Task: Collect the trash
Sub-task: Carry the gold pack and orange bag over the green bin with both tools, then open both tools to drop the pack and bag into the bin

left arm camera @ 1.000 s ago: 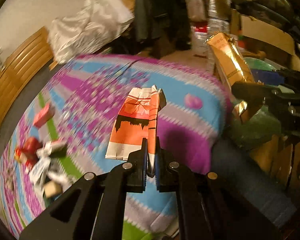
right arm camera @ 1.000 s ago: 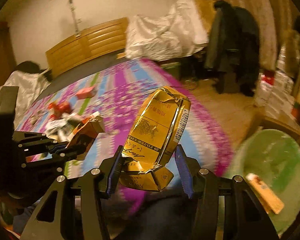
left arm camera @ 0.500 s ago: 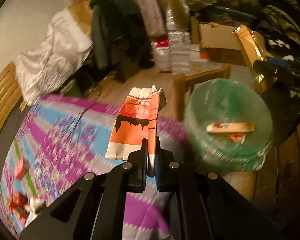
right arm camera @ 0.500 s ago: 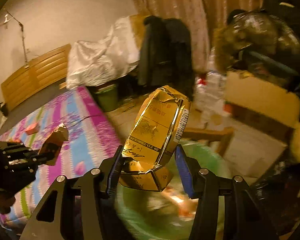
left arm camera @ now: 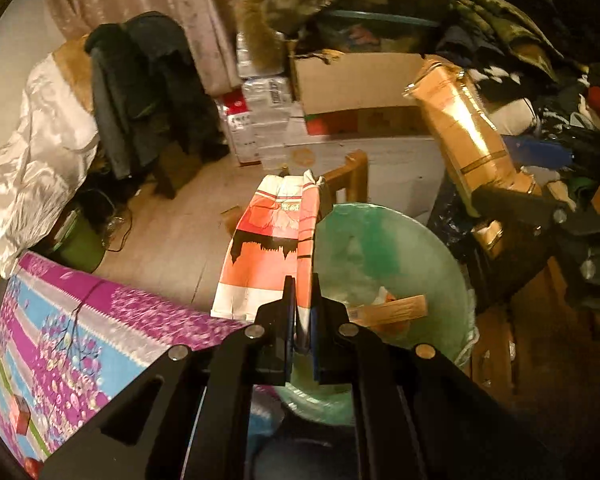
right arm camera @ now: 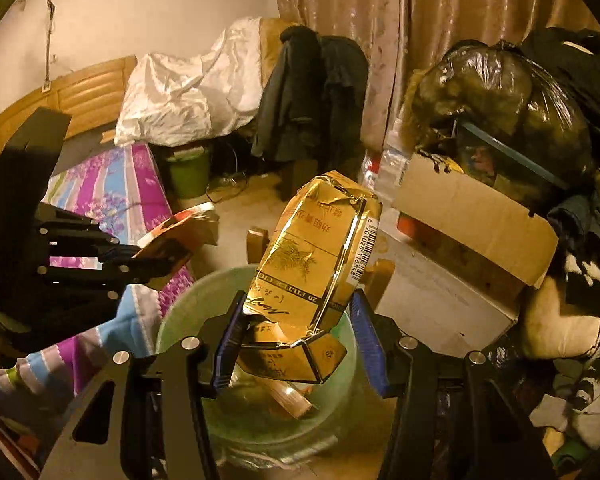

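Observation:
My left gripper (left arm camera: 302,312) is shut on a flattened orange and white carton (left arm camera: 268,248), held at the near left rim of a green plastic bin (left arm camera: 396,248). The carton and left gripper also show in the right wrist view (right arm camera: 172,240). My right gripper (right arm camera: 296,340) is shut on a crushed gold cigarette carton (right arm camera: 320,256), held above the same bin (right arm camera: 180,320). The gold carton shows in the left wrist view (left arm camera: 464,128). A tan stick-shaped wrapper (left arm camera: 392,308) lies inside the bin.
A bed with a purple and blue floral cover (left arm camera: 60,332) lies to the left, with a small red item (left arm camera: 20,418) on it. Cardboard boxes (right arm camera: 476,216), a dark bag (right arm camera: 496,92), a coat-covered chair (right arm camera: 312,92) and a small green bucket (right arm camera: 188,172) crowd the floor around.
Both grippers swung from over the bed to the green bin, each still holding its carton. The bin now lies right under them.

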The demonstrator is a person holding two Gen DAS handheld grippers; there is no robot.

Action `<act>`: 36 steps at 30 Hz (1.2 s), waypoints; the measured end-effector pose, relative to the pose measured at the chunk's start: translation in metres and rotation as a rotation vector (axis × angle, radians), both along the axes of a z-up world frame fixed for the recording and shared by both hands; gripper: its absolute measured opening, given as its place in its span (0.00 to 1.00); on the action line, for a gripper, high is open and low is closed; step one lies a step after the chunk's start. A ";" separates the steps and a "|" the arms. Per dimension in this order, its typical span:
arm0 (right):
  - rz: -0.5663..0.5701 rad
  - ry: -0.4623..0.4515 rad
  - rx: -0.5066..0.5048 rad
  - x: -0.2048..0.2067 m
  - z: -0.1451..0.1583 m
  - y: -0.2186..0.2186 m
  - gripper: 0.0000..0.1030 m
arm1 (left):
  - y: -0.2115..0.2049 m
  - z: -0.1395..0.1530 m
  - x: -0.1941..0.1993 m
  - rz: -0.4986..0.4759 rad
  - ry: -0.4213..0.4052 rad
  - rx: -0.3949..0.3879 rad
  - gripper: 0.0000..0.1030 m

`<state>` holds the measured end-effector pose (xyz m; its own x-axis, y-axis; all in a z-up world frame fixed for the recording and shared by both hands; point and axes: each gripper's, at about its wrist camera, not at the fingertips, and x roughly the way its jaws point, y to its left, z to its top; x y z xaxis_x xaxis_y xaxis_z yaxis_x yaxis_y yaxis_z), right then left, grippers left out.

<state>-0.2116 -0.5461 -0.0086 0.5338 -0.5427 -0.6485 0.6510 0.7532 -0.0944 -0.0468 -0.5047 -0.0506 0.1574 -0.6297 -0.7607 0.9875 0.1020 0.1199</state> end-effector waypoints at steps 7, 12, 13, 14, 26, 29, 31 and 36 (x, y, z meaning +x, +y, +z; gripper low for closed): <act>-0.024 0.063 0.054 -0.001 -0.018 -0.009 0.52 | -0.012 -0.012 -0.006 -0.009 -0.001 0.034 0.05; -0.023 0.072 0.096 0.000 -0.028 -0.013 0.52 | -0.013 -0.018 0.000 0.003 0.010 0.053 0.05; -0.023 0.070 0.101 0.001 -0.029 -0.014 0.52 | -0.012 -0.019 0.002 0.005 0.013 0.057 0.05; -0.022 0.067 0.109 0.001 -0.030 -0.015 0.52 | -0.012 -0.020 0.002 0.007 0.013 0.059 0.05; 0.006 0.010 0.182 0.001 -0.035 -0.020 0.52 | -0.018 -0.025 0.000 -0.005 0.011 0.074 0.05; 0.022 -0.019 0.222 -0.002 -0.039 -0.025 0.61 | -0.019 -0.025 0.001 -0.015 0.036 0.069 0.08; 0.013 -0.043 0.241 -0.004 -0.042 -0.028 0.70 | -0.021 -0.028 0.003 -0.024 0.057 0.072 0.12; -0.029 -0.063 0.255 -0.011 -0.046 -0.033 0.70 | -0.020 -0.031 0.021 0.014 0.164 0.082 0.22</act>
<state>-0.2225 -0.5795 -0.0551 0.5642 -0.3817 -0.7321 0.6710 0.7287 0.1371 -0.0262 -0.5248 -0.0815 0.0351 -0.5634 -0.8255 0.9931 0.1120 -0.0342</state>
